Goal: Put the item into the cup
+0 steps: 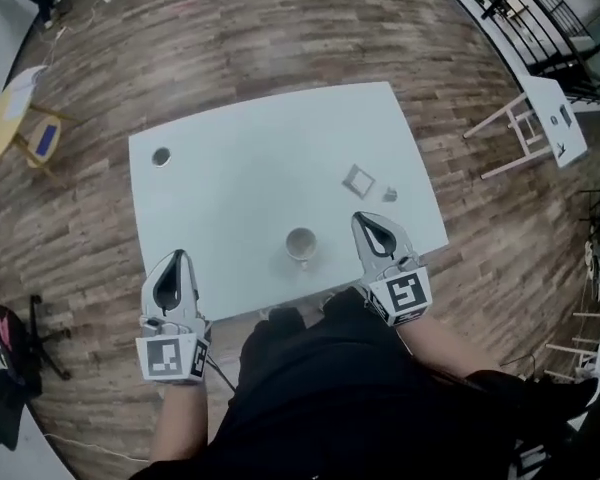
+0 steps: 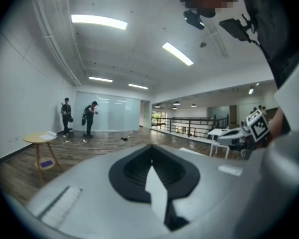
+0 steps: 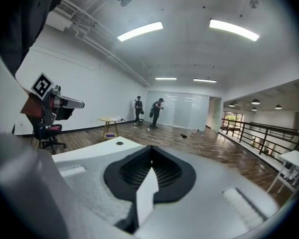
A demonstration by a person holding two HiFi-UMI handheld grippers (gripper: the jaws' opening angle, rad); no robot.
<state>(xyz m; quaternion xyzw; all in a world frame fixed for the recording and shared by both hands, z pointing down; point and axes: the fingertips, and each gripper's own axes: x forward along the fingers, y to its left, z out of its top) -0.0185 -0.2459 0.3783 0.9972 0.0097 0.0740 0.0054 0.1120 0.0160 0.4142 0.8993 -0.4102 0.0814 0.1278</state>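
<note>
A white cup (image 1: 300, 245) stands upright near the front edge of the white table (image 1: 250, 148). A small grey item (image 1: 389, 195) lies to the cup's right and farther back, beside a flat square piece (image 1: 358, 180). My right gripper (image 1: 361, 219) is shut and empty, just right of the cup and short of the item. At the table's front left corner my left gripper (image 1: 177, 256) is also shut and holds nothing. Both gripper views look out level over the room, with the left jaws (image 2: 150, 147) and the right jaws (image 3: 151, 148) pressed together; neither shows the cup or the item.
A small round dark object (image 1: 161, 156) lies at the table's far left corner. A white stool or side table (image 1: 540, 118) stands on the wooden floor to the right, a yellow round table (image 1: 10, 118) to the far left, and a black chair (image 1: 10, 338) at the left. Two people stand far across the room (image 3: 149, 112).
</note>
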